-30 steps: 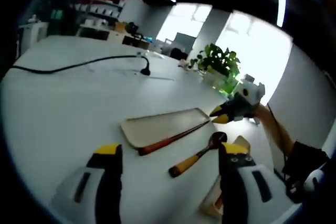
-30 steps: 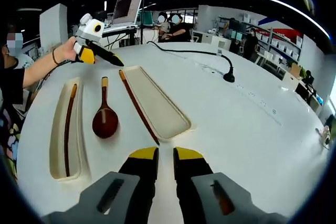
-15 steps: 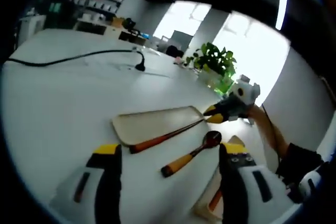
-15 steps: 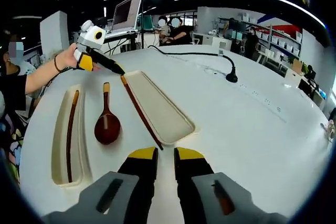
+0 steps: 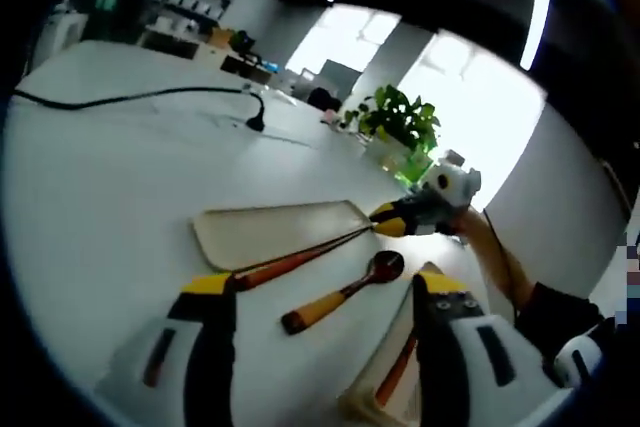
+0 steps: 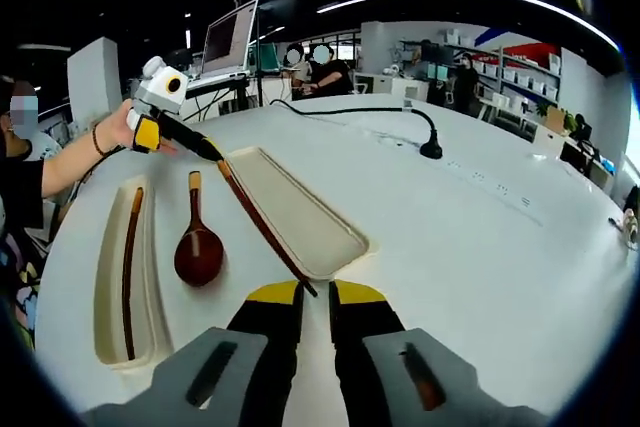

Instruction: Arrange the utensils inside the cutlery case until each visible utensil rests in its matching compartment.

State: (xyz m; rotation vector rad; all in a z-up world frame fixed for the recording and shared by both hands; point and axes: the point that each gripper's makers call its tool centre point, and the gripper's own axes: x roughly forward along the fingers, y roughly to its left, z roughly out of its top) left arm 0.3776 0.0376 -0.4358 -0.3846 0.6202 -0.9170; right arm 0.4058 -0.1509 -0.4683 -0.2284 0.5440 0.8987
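A wide cream tray [image 5: 270, 232] [image 6: 300, 212] lies on the white table. A long reddish chopstick [image 5: 300, 262] [image 6: 260, 227] rests along its edge. Beside it is a dark red spoon [image 5: 340, 297] [image 6: 198, 247] with an orange handle. A narrow tray [image 6: 105, 277] [image 5: 370, 392] holds a second chopstick [image 6: 128, 257]. My left gripper [image 5: 325, 289] [image 6: 212, 154] is open, its tips by the first chopstick's thick end. My right gripper [image 6: 315, 292] [image 5: 385, 217] is shut at the thin end. Whether it touches the chopstick I cannot tell.
A black power cable [image 5: 130, 97] [image 6: 350, 107] runs across the far table to a plug [image 6: 430, 150]. A potted plant [image 5: 400, 122] stands at the table's edge. A laptop [image 6: 228, 42] and seated people are behind. A person's hand [image 6: 110, 132] holds the left gripper.
Both grippers have closed in on the chopstick by the wide tray, the left toward its thick end, the right toward its thin end. Trays and utensils lie as before.
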